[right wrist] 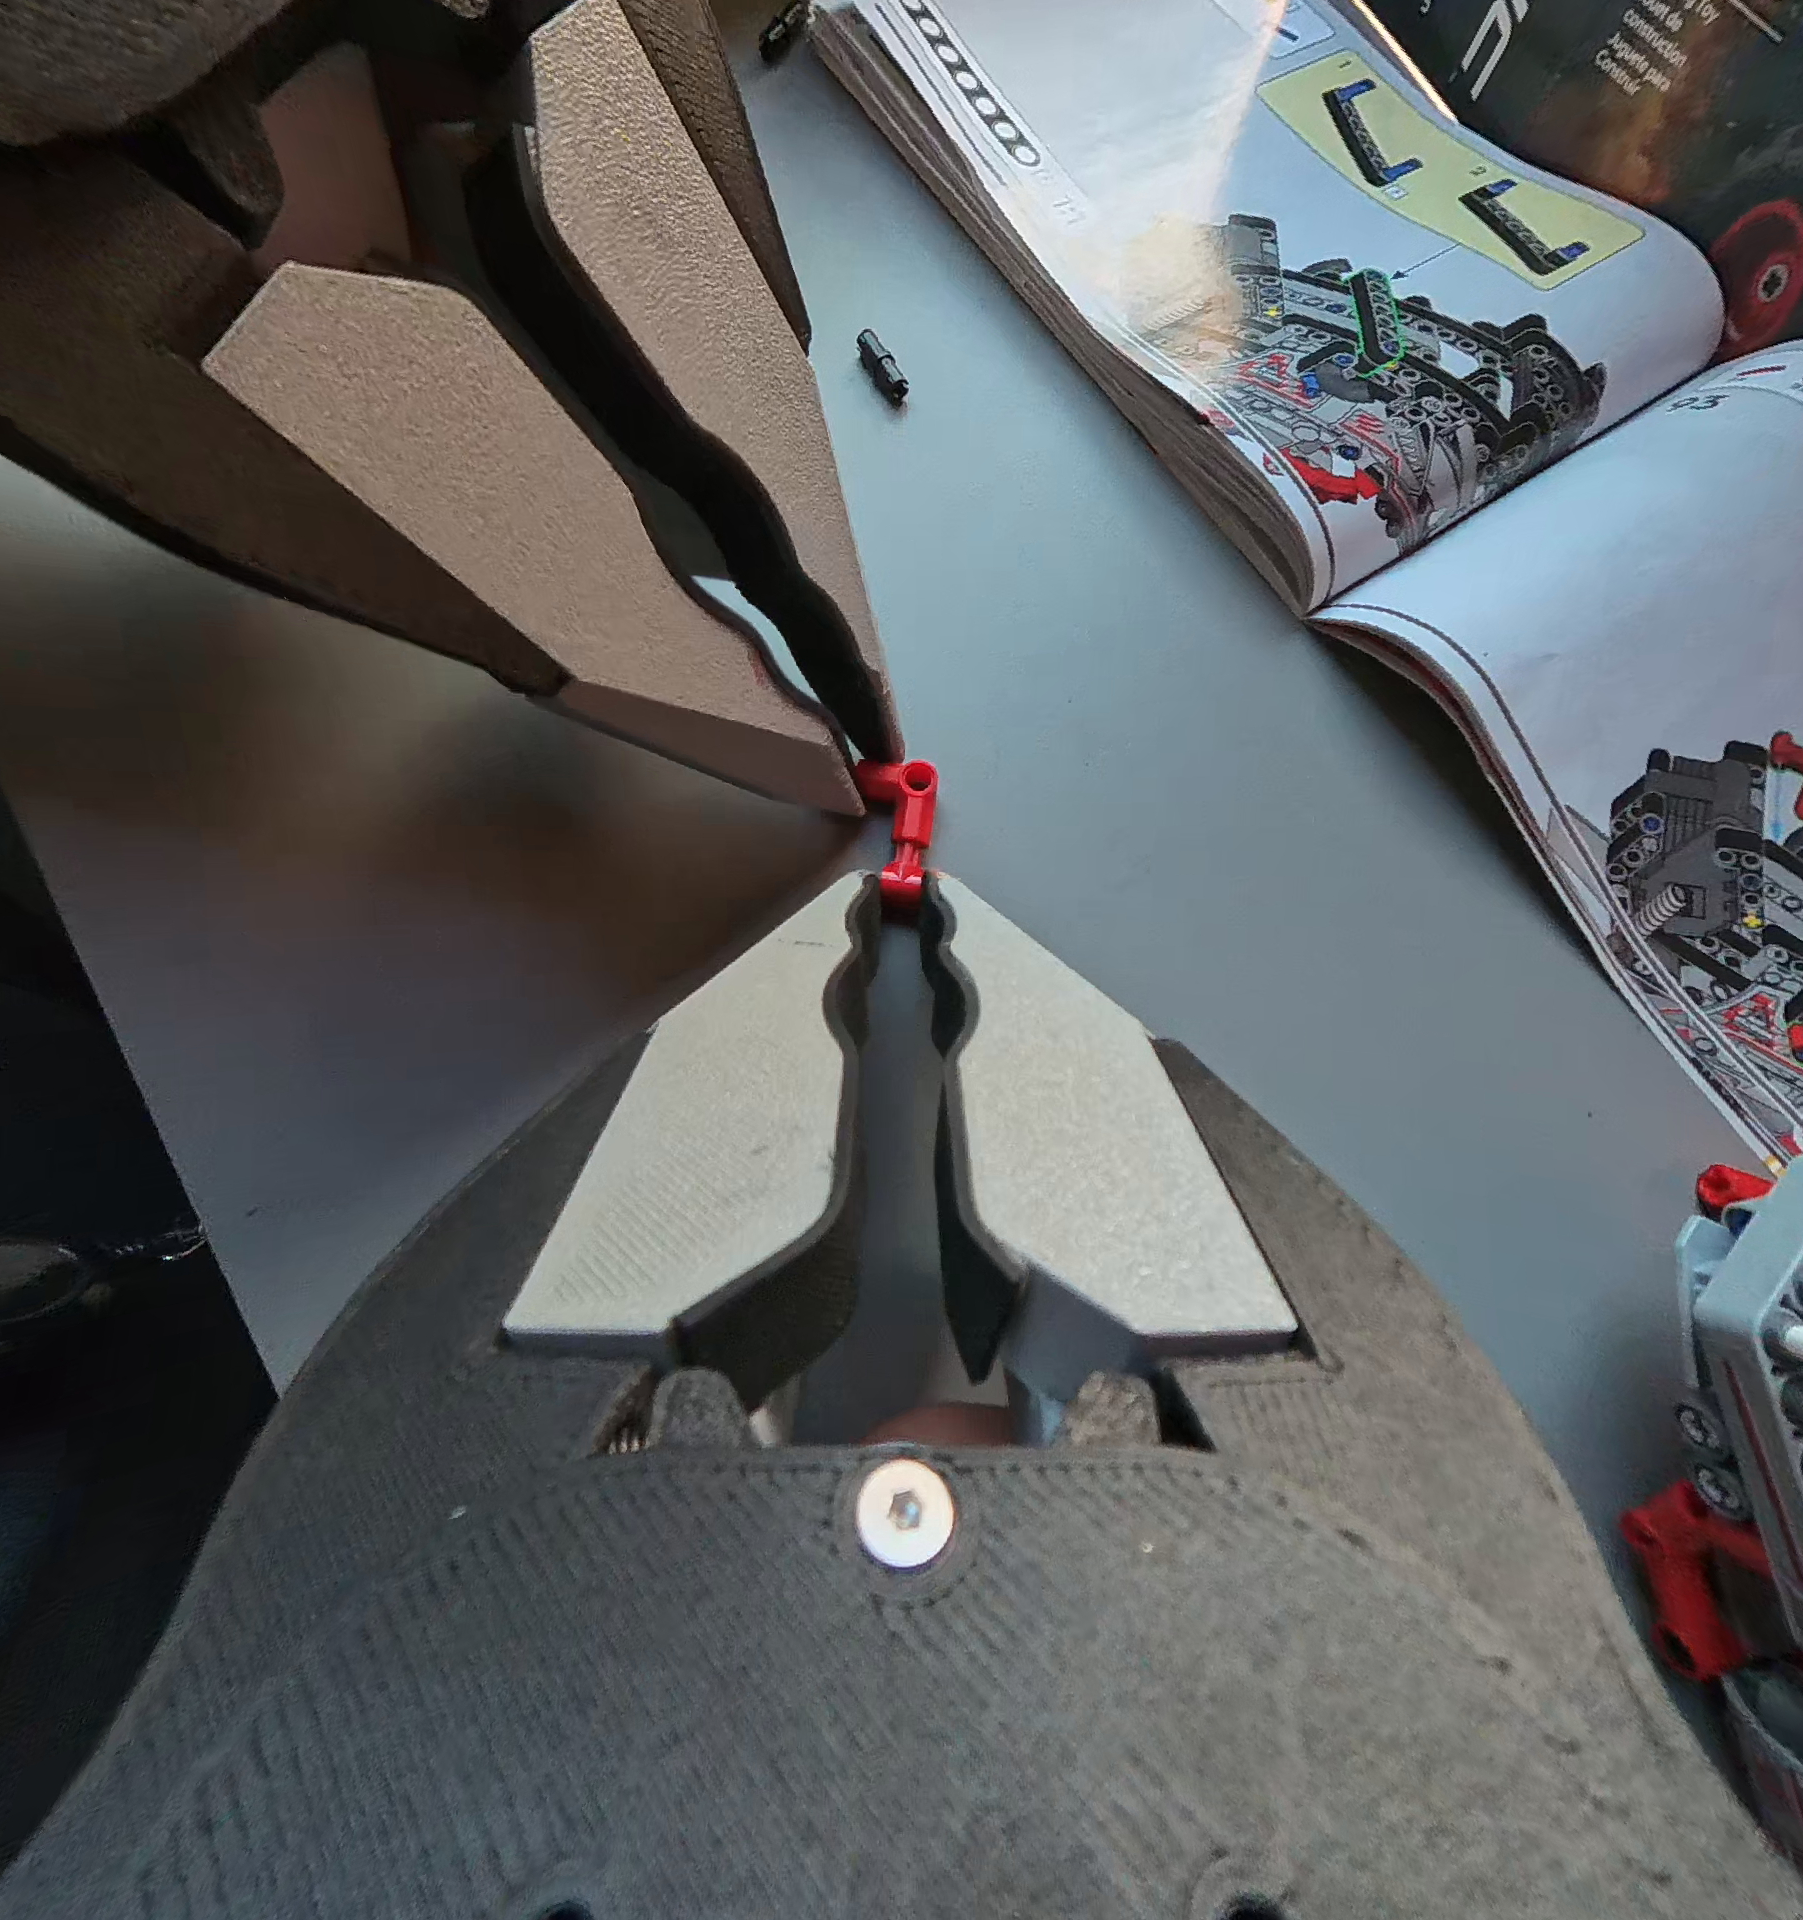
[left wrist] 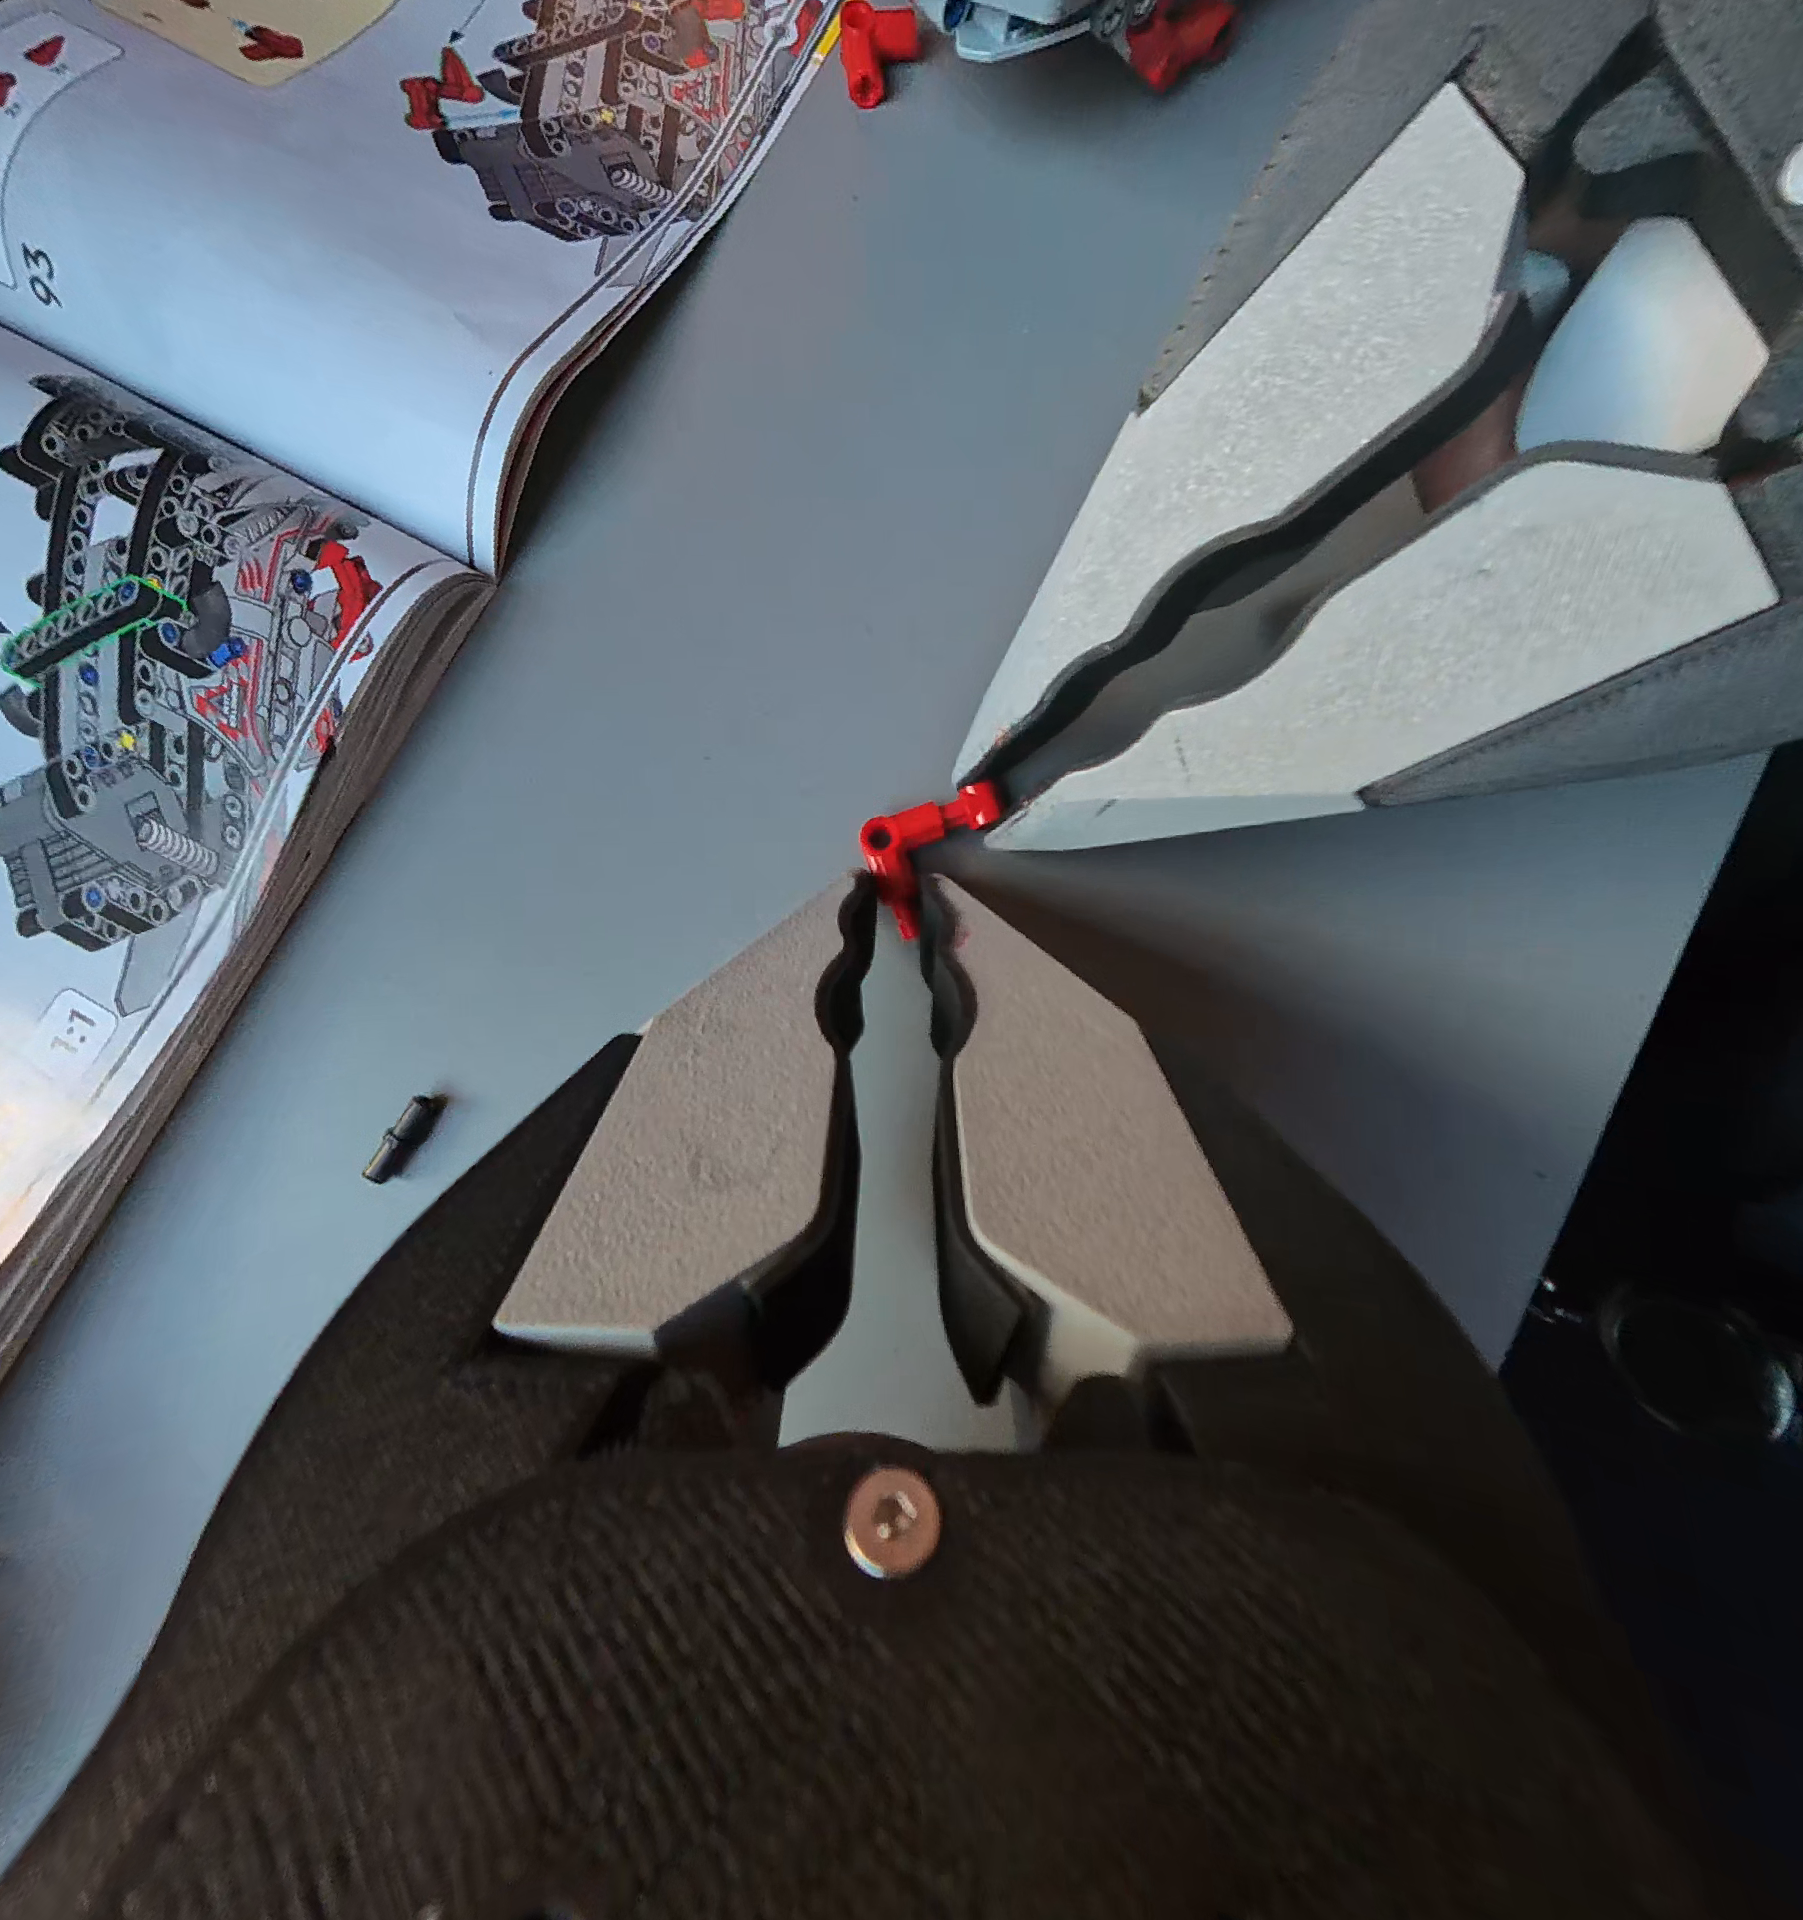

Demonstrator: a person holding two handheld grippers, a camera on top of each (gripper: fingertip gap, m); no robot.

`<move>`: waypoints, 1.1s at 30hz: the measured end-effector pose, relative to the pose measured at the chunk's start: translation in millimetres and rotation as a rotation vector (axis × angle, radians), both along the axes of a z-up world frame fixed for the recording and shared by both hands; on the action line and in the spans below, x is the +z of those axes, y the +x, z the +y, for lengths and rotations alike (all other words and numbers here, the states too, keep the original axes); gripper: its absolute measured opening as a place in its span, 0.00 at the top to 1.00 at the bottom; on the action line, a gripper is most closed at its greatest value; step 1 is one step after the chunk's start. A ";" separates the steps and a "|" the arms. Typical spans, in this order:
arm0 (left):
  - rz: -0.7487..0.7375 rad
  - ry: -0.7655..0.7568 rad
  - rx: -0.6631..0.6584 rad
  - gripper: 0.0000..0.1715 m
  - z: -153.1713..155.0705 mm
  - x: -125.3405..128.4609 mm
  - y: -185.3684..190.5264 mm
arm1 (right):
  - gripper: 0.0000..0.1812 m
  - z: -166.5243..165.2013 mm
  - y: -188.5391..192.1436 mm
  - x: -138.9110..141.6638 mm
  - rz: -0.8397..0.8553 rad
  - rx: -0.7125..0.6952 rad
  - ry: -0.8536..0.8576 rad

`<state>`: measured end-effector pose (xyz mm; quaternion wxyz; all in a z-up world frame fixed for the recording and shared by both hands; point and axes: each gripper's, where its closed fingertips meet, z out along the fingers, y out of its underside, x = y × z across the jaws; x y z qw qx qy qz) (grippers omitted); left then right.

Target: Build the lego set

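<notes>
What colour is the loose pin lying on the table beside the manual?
Black. The loose pin shows best in the left wrist view, on the grey table.

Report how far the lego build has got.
Done: a partly built grey model stands beside the open instruction book. In hand: the left gripper and right gripper each pinch an end of a small red connector assembly. Left: fitting it; a black pin lies loose.

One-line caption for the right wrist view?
Both grippers pinch a small red angled plastic connector above the grey table, beside an open instruction booklet.
</notes>
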<state>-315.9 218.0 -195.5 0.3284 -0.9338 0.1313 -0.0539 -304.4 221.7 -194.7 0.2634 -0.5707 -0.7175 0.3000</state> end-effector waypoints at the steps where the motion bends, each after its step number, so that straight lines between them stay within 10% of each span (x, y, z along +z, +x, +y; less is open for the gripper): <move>1: -0.018 -0.004 0.008 0.97 0.0 0.0 0.0 | 0.98 0.0 -0.1 -0.1 0.003 0.004 0.009; 33: -0.216 -0.027 -0.068 0.92 -6.5 4.9 4.3 | 0.98 0.0 -6.1 0.4 0.004 0.141 -0.032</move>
